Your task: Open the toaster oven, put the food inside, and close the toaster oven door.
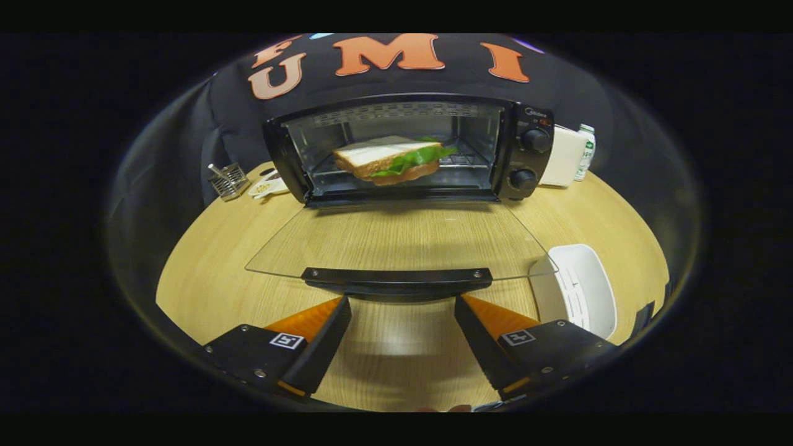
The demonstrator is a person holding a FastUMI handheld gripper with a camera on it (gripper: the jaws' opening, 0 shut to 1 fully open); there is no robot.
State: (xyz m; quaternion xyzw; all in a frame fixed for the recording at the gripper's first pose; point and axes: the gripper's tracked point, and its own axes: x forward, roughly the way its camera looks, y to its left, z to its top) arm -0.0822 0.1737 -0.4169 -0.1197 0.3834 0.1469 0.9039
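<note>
Glass door (396, 238) down flat, sandwich (391, 160) inside toaster oven (409, 148); fingers (322, 325) wide apart, holding nothing, just before door handle (396, 282).

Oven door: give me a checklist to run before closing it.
1. Sandwich inside the oven, on its rack: ok.
2. Door fully down, flat over the table: ok.
3. Gripper open and empty, fingers apart just short of the door handle: ok.
4. White dish touches the door's corner: cannot tell.
5. Sandwich clear of the door's swing: cannot tell.
</note>
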